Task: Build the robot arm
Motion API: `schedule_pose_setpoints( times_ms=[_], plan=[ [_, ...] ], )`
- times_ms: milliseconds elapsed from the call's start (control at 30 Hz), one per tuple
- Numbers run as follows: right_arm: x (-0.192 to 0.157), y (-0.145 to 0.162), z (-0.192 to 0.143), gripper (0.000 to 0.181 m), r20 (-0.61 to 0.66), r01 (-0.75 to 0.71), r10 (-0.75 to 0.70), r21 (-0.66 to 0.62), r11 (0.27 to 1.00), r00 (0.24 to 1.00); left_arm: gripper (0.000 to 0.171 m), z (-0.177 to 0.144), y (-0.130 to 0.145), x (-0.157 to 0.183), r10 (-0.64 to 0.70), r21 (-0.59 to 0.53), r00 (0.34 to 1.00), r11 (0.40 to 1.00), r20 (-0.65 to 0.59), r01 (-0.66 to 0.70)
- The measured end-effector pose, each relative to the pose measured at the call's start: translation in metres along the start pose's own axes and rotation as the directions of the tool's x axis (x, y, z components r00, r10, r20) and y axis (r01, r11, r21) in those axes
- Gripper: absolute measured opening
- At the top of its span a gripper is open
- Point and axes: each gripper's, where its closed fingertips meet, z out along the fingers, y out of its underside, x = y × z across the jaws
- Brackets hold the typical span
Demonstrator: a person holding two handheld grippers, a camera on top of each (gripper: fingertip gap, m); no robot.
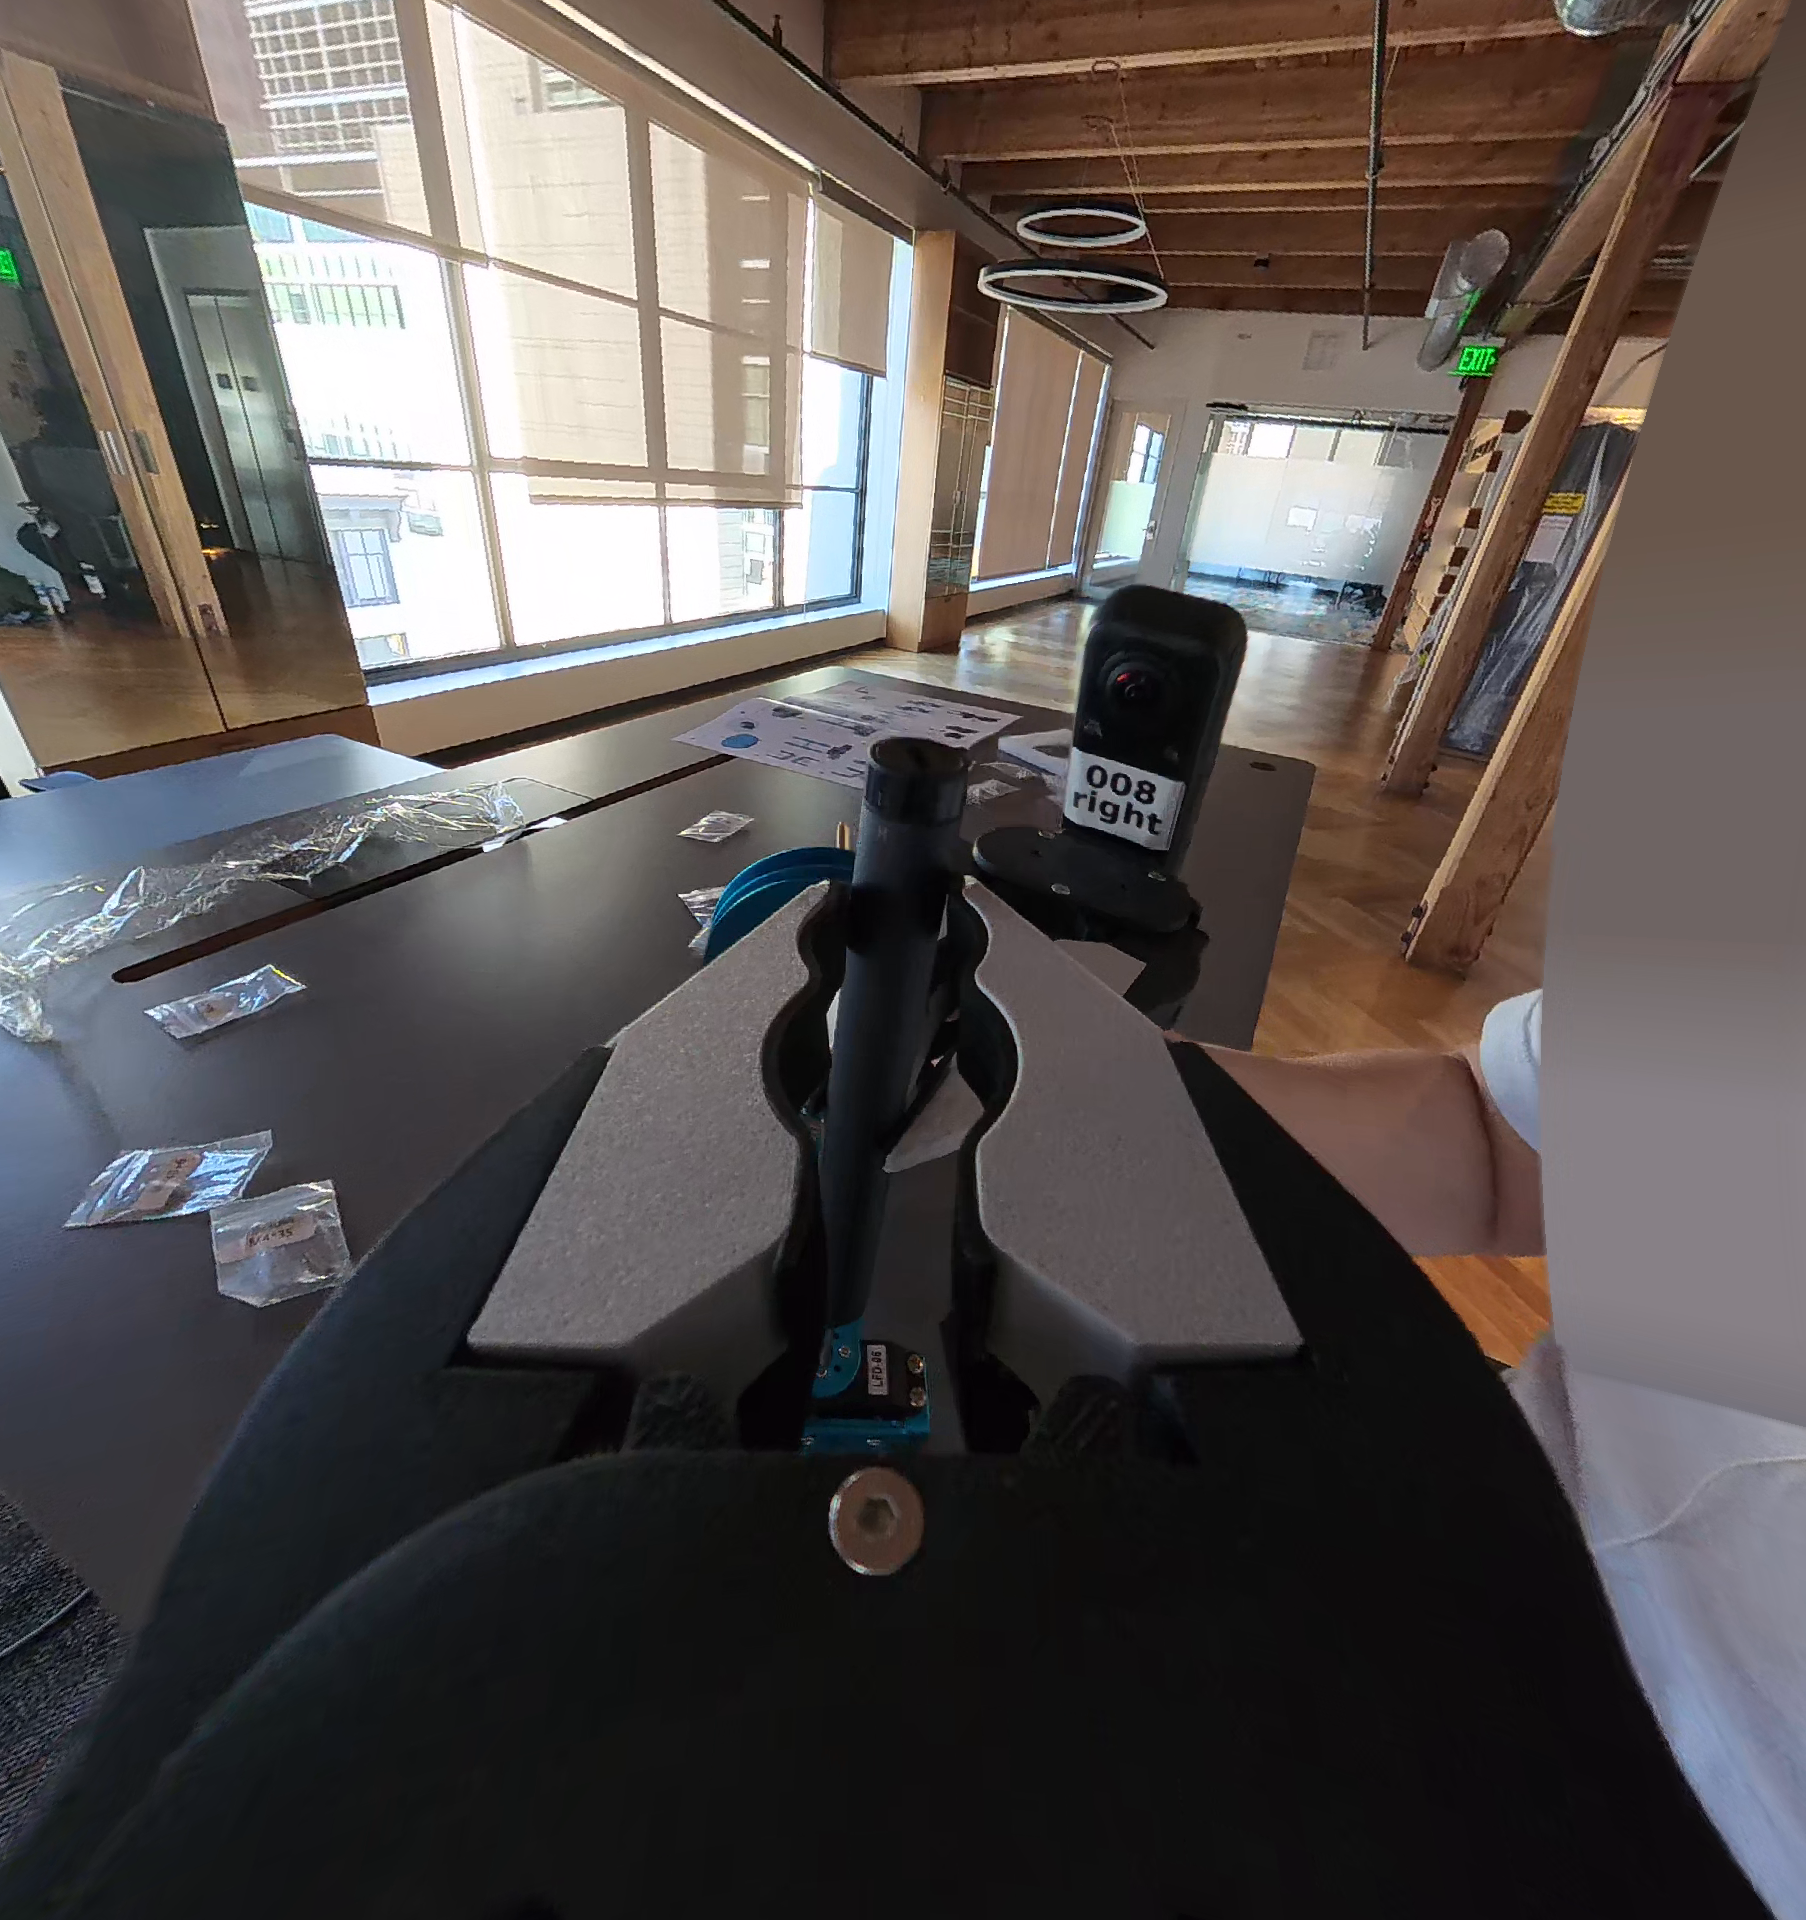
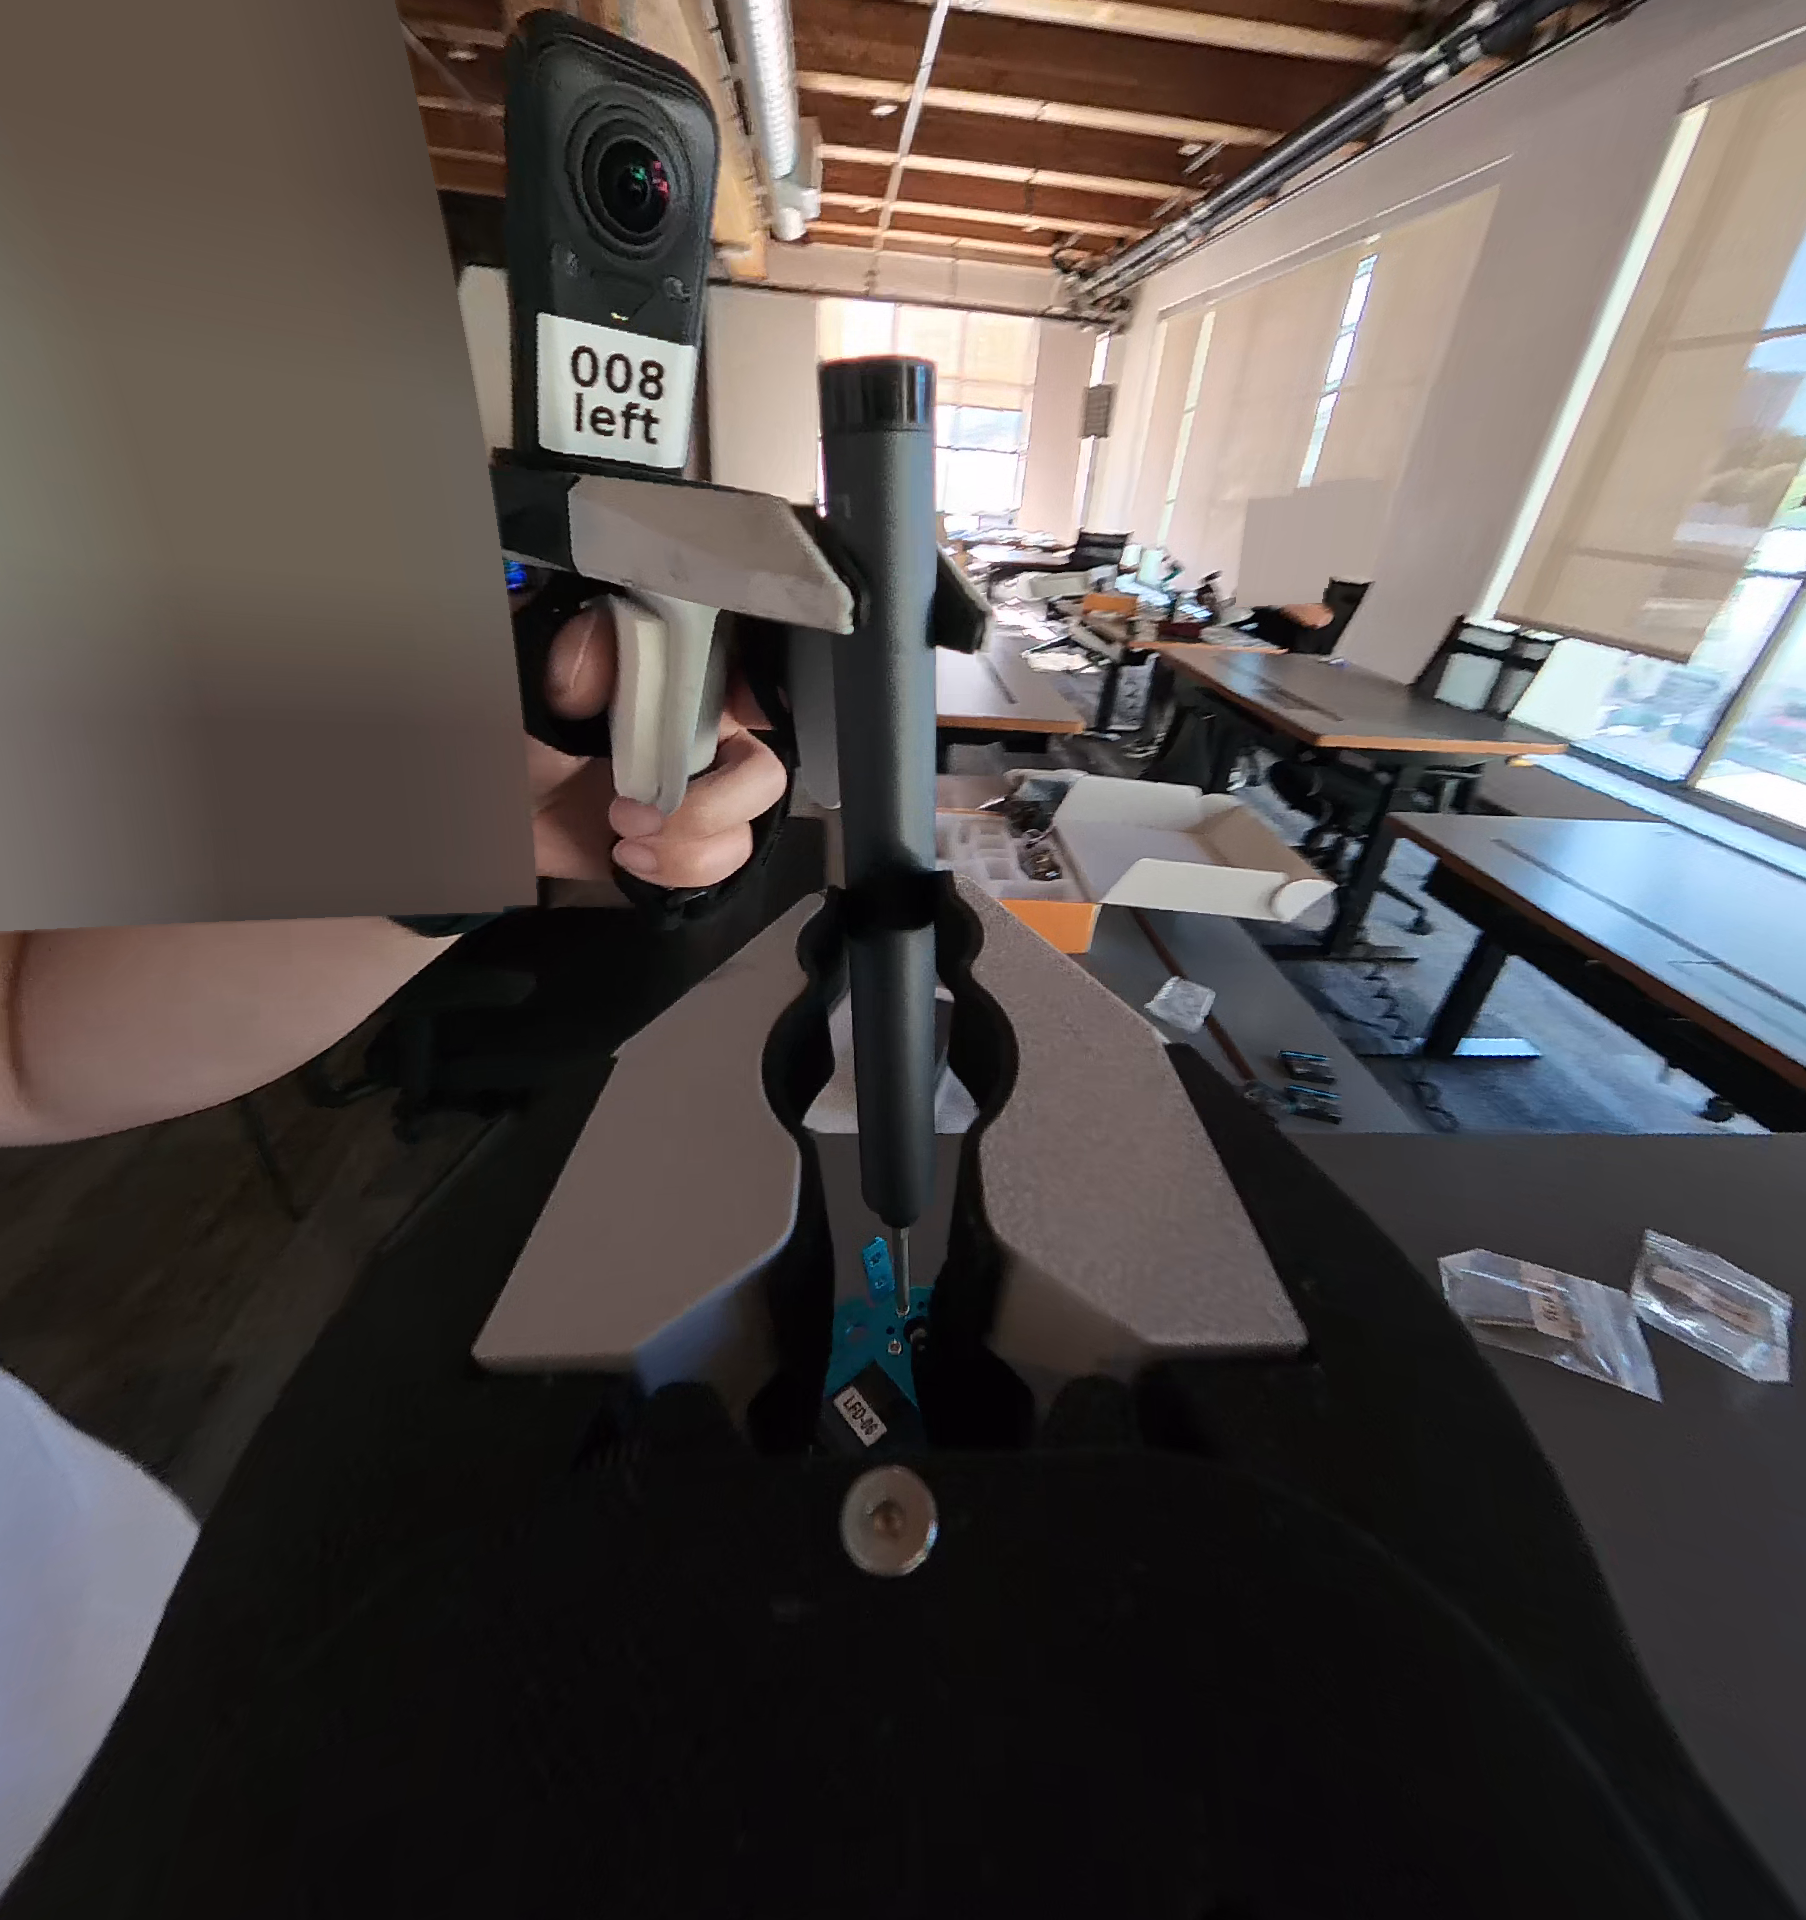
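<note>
Looking down past my left claw [image 1: 899, 914], I see the blue part [image 1: 868, 1392] nearest, low at 6 o'clock under the claw's throat. The driver [image 1: 878, 1039] stands on it, nearly upright. In the right wrist view the bit seems to rest on a small screw in that part; I cannot tell how deep the screw sits. The left claw is pinching the driver high on its barrel, just under the cap. The right claw [image 2: 888, 920] has its fingers drawn close around the lower barrel, but I cannot tell whether they grip it or only bracket it.

Farther out on the tabletop [image 1: 463, 987], small bags [image 1: 177, 1184] of hardware lie at 9 o'clock, unopened as far as I can see. Crumpled wrap [image 1: 255, 862] lies at 10 o'clock and a printed sheet [image 1: 847, 717] at 12 o'clock.
</note>
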Motion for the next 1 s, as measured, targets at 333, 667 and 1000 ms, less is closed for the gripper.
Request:
schedule_pose_setpoints(
  times_ms=[333,667,1000],
  plan=[
    [0.0003,-0.0007,-0.0033,0.016,-0.057,0.024,-0.024,0.003,1.0,0.998,0.016,0.0035,-0.001,0.0028,0.07,-0.032,0.997,0.997,0.013,-0.069],
    [-0.0048,-0.0078,0.0014,0.018,0.23,0.105,-0.07,-0.142,0.984,0.971,0.016,0.0024,0.0007,0.0062,0.112,-0.077,0.988,0.99,-0.103,-0.12],
    [-0.0007,-0.0079,0.0029,0.017,-0.044,0.128,-0.134,-0.123,0.984,0.99,0.026,0.005,-0.0027,0.0079,0.077,-0.067,0.996,0.995,-0.043,-0.08]
  ],
)
